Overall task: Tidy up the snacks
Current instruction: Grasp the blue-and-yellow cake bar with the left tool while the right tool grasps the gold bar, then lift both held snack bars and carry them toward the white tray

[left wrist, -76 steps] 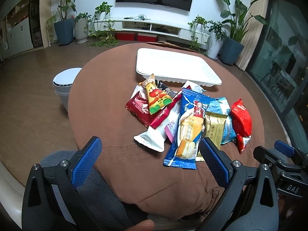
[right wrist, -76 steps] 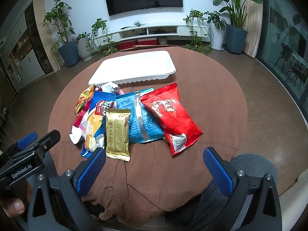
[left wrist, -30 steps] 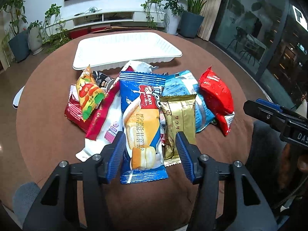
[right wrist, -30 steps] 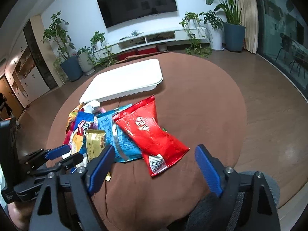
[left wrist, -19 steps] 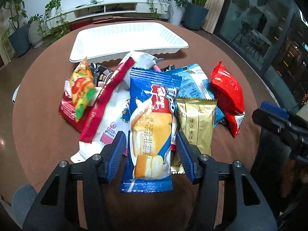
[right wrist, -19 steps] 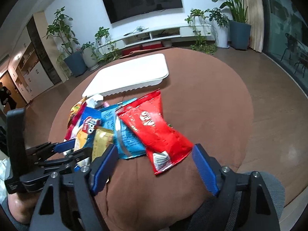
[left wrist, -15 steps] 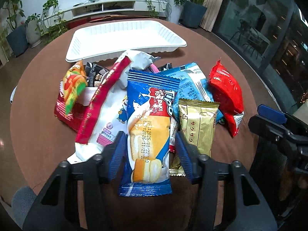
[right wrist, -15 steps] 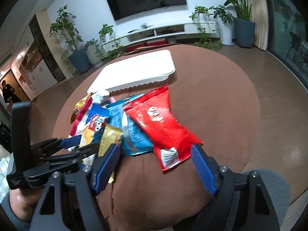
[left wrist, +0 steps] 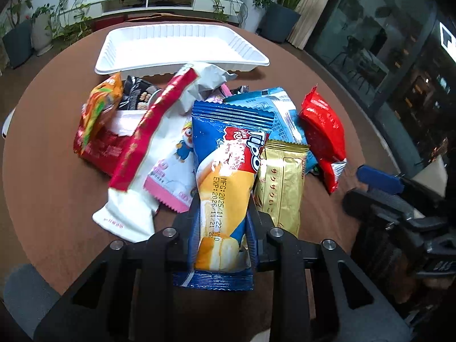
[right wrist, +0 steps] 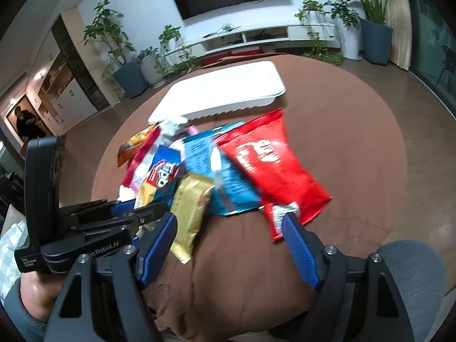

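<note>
Left wrist view: I close my left gripper [left wrist: 222, 228] on the blue-and-yellow cake packet [left wrist: 225, 176], bottom centre; right gripper [right wrist: 228, 245] gapes; next, carry to the white plastic tray [left wrist: 182, 48].

Snack pile [left wrist: 199, 142] crowds the near-centre of the round brown table [left wrist: 48, 199]; packets overlap, no gaps between them. White tray [left wrist: 182, 48] sits just behind the pile, its front rim touching the rearmost wrappers; interior bare. Cloth left of the pile is open, also the broad stretch right of the red bag [right wrist: 270, 165]. Left gripper [left wrist: 222, 228], jaws closing on the blue cake packet [left wrist: 225, 185], fills the near edge beside the gold bar [left wrist: 280, 188]. Right gripper [right wrist: 230, 245] stands wide over bare cloth, one fingertip just beside the red bag.
</note>
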`<move>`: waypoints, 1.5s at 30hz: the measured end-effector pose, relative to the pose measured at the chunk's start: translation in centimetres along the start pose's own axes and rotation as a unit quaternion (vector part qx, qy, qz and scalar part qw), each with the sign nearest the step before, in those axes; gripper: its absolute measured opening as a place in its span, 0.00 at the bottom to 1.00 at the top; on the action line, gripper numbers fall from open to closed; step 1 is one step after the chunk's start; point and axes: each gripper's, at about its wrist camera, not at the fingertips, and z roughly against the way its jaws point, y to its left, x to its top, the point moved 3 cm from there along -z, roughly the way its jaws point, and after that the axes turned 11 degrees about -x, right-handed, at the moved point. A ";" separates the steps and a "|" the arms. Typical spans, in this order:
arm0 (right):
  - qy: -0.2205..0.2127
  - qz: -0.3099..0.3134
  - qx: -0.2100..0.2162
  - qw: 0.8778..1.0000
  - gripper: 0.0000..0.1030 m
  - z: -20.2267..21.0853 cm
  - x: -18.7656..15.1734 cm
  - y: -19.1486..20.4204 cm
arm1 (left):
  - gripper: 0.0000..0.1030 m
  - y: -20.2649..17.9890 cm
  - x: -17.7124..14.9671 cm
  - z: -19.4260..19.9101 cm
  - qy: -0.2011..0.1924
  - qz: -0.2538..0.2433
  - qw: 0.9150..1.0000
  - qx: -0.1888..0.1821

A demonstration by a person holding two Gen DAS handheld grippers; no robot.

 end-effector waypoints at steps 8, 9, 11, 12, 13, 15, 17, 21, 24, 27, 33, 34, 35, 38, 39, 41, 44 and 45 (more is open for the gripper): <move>0.028 0.013 0.031 0.999 0.72 -1.5 -0.1 2.9 | 0.24 2.1 -1.3 2.4 -0.019 0.032 0.999 -0.015; 0.034 0.013 0.033 0.999 0.70 -1.7 -0.1 3.3 | 0.24 2.3 -1.4 2.7 -0.023 0.037 0.999 -0.019; 0.049 0.008 0.040 0.998 0.67 -2.5 -0.1 3.9 | 0.24 2.9 -1.2 2.9 -0.028 0.043 0.998 -0.022; 0.057 0.007 0.040 0.998 0.66 -3.1 -0.1 4.2 | 0.24 3.1 -1.1 3.3 -0.034 0.045 0.998 -0.024; 0.068 0.006 0.032 0.997 0.64 -3.8 -0.1 4.4 | 0.24 3.1 -1.0 3.5 -0.038 0.047 0.998 -0.025; 0.082 -0.003 0.031 0.996 0.61 -4.5 -0.1 4.5 | 0.24 3.4 -1.0 4.1 -0.046 0.050 0.997 -0.029; 0.083 -0.003 0.020 0.996 0.60 -5.0 0.1 4.8 | 0.24 3.7 -0.8 4.2 -0.052 0.050 0.997 -0.030; 0.086 0.006 0.010 0.996 0.50 -5.8 0.2 5.6 | 0.24 4.4 -0.7 4.3 -0.056 0.053 0.996 -0.040; 0.098 -0.010 0.020 0.995 0.44 -6.3 0.1 5.3 | 0.24 4.7 -0.8 4.2 -0.055 0.053 0.996 -0.046; 0.102 -0.030 0.031 0.994 0.43 -6.4 0.0 4.7 | 0.24 4.8 -1.1 4.0 -0.053 0.056 0.996 -0.048; 0.104 -0.048 0.057 0.992 0.30 -6.6 0.1 3.7 | 0.24 4.5 -1.7 3.7 -0.044 0.060 0.996 -0.050; 0.103 -0.049 0.058 0.992 0.30 -6.6 0.1 3.5 | 0.24 4.4 -1.8 3.7 -0.044 0.060 0.996 -0.050; 0.103 -0.050 0.061 0.992 0.29 -6.5 0.0 3.3 | 0.24 4.4 -1.8 3.7 -0.044 0.061 0.996 -0.050; 0.099 -0.055 0.070 0.991 0.24 -6.4 0.0 2.6 | 0.24 4.2 -1.8 3.6 -0.042 0.061 0.996 -0.051; 0.097 -0.054 0.075 0.991 0.20 -6.1 0.0 2.5 | 0.24 4.1 -1.8 3.6 -0.042 0.060 0.996 -0.053; 0.091 -0.049 0.079 0.991 0.18 -5.6 0.0 2.5 | 0.24 4.0 -1.9 3.6 -0.042 0.059 0.996 -0.054; 0.079 -0.038 0.081 0.993 0.15 -5.2 0.0 2.9 | 0.24 4.0 -1.9 3.5 -0.041 0.057 0.996 -0.053; 0.078 -0.036 0.084 0.993 0.15 -5.1 0.0 2.9 | 0.24 3.9 -1.9 3.4 -0.040 0.056 0.996 -0.052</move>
